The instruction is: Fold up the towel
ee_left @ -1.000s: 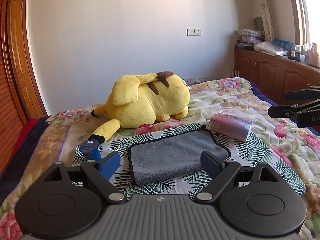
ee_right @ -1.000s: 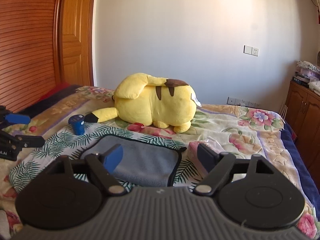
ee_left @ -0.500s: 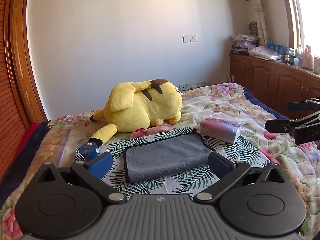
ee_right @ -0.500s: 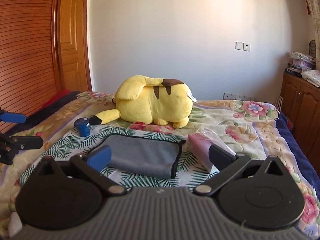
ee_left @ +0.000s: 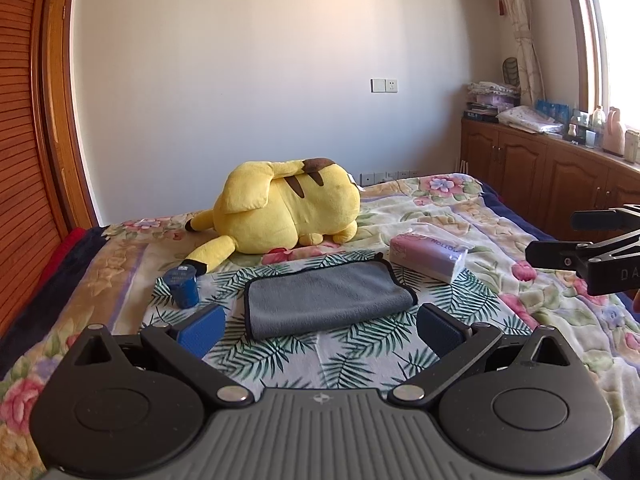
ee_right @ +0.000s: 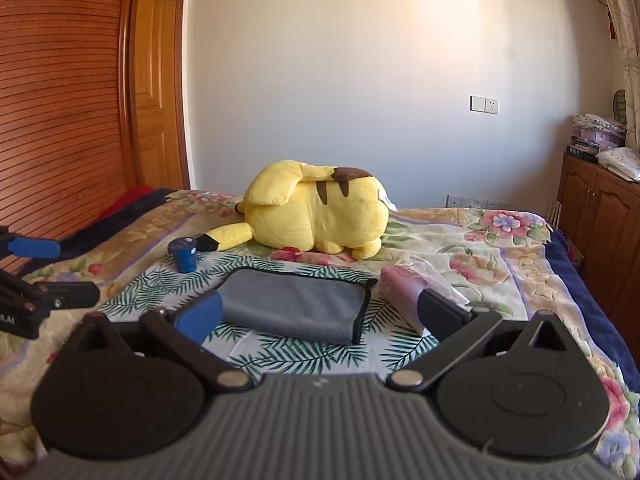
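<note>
A grey towel (ee_left: 326, 298) with a black hem lies folded flat on the palm-leaf cloth on the bed; it also shows in the right wrist view (ee_right: 294, 304). My left gripper (ee_left: 320, 330) is open and empty, held back from and above the towel's near edge. My right gripper (ee_right: 318, 314) is open and empty, also back from the towel. Each gripper shows at the edge of the other's view: the right gripper (ee_left: 588, 248) at the right side, the left gripper (ee_right: 36, 276) at the left side.
A yellow plush toy (ee_left: 286, 210) lies behind the towel. A blue can (ee_left: 183, 287) stands left of the towel. A pink tissue pack (ee_left: 428, 254) lies right of it. Wooden cabinets (ee_left: 560, 184) line the right wall, a wooden wardrobe (ee_right: 72, 100) the left.
Both grippers have drawn back and up from the towel, so it looks smaller and farther. Their jaws have opened wider. The towel has not moved.
</note>
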### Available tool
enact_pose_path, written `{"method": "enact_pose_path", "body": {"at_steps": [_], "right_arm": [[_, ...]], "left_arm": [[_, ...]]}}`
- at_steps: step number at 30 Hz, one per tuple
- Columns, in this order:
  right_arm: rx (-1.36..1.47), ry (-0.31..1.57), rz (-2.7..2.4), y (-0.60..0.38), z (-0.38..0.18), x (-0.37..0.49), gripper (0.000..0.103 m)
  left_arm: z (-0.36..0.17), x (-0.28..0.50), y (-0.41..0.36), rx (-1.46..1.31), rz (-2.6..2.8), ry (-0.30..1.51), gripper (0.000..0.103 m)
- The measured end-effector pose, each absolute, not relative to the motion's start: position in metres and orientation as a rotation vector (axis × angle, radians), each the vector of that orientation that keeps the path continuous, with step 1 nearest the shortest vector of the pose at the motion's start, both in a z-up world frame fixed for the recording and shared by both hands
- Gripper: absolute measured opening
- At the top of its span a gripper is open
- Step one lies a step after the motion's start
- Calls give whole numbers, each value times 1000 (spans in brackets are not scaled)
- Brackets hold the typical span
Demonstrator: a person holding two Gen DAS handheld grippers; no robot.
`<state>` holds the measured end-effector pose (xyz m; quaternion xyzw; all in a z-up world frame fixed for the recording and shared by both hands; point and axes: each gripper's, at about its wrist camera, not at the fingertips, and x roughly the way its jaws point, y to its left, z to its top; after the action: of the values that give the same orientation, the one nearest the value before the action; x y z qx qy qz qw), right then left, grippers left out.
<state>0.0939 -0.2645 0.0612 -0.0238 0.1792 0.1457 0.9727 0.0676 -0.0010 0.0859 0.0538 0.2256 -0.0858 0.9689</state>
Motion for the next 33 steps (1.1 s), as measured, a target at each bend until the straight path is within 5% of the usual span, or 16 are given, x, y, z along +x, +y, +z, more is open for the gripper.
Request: {"method": "enact_pose_path", "body": {"at_steps": [33], "right_arm": [[-25, 353, 281, -248, 10, 27, 103]], "left_arm": [[8, -3, -9, 65, -150, 493, 87]]}}
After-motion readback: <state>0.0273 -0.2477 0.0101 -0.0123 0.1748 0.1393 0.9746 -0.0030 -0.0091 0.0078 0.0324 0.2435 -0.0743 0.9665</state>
